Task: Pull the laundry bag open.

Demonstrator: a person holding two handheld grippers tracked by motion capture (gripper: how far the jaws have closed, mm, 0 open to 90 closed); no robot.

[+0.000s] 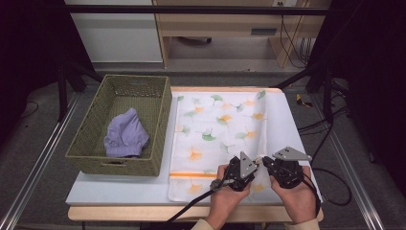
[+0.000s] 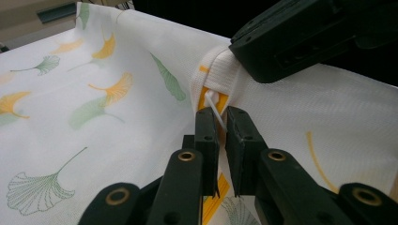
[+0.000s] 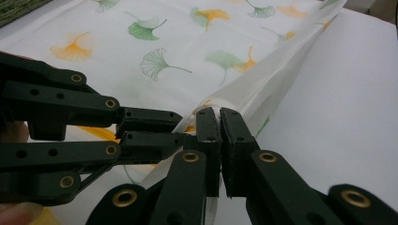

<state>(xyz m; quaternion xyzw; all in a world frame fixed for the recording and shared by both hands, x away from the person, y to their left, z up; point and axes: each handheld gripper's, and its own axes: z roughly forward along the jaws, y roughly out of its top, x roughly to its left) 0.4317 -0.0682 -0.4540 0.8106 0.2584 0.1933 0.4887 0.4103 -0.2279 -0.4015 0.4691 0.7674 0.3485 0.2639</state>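
The white cloth printed with green and orange ginkgo leaves (image 1: 218, 129) lies spread on the white table (image 1: 119, 189), at three o'clock of the woven green basket (image 1: 122, 122). Near its five o'clock edge, the left claw (image 2: 219, 123) pinches a small white loop on the cloth, and the right claw (image 3: 219, 117) is clenched on the raised hem.

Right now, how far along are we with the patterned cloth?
Done: a purple garment already lies in the woven basket. In hand: the leaf-print cloth lies spread on the table, and both tongs meet at its near right edge; the right tongs pinch a raised fold, and the left tongs are nearly shut around a white tab there. Left: probably folding; no fold made yet.
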